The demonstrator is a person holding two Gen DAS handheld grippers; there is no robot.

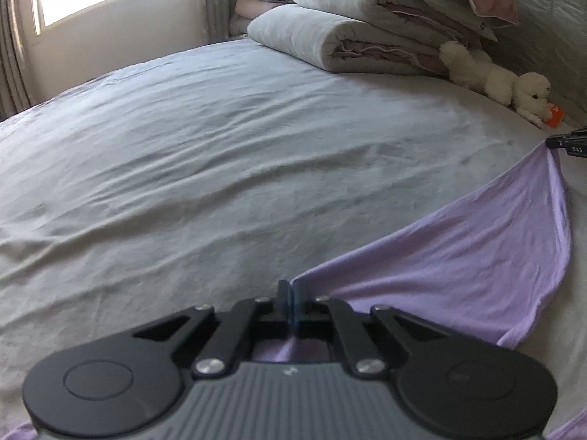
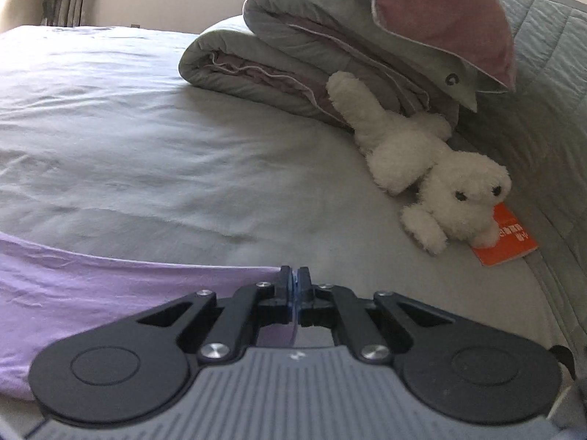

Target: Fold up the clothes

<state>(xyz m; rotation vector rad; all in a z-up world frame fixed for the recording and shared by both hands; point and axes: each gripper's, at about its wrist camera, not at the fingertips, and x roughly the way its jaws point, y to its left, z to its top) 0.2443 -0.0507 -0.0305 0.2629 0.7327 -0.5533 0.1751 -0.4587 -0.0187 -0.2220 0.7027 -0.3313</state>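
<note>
Step in hand: both tools are clamped on one lilac garment, each at a corner or edge; the cloth is strung between them over the bed. I judge this to be the lift-and-spread, or the start of a fold, with the fold itself not yet laid.

Largest to smallest:

- Bed [image 1: 220,139]: one, grey sheet, wrinkled, carries everything. Window at far left.
- Quilts [image 1: 367,36]: folded stack at the far right of the bed, against the headboard. At least two rolls; exact count unclear, since layers overlap.
- Garment [image 1: 458,256]: one, lilac, near right in the left wrist view, near left in the right wrist view. Its top edge runs taut from tool to tool; the body sags toward the sheet. Type not clear.
- Plush dog [image 2: 433,168]: one, white, lying beside the quilts, far right.
- Booklet [image 2: 510,242]: one, orange, partly under the dog's muzzle.
- Left tool [image 1: 291,289]: jaws together, pinching a lilac corner.
- Right tool [image 2: 294,278]: jaws together on the other end of the edge; its tip also shows at the right rim of the left wrist view.

Next move, my judgement: keep both pinches firm and the edge taut, then carry the held edge across to meet the opposite edge, or lay the cloth flat on the open sheet first. Free sheet lies far left. Risk: the thin cloth slips from a pinch, or the sagging part bunches under the fold. Keep clear of the dog and booklet.
</note>
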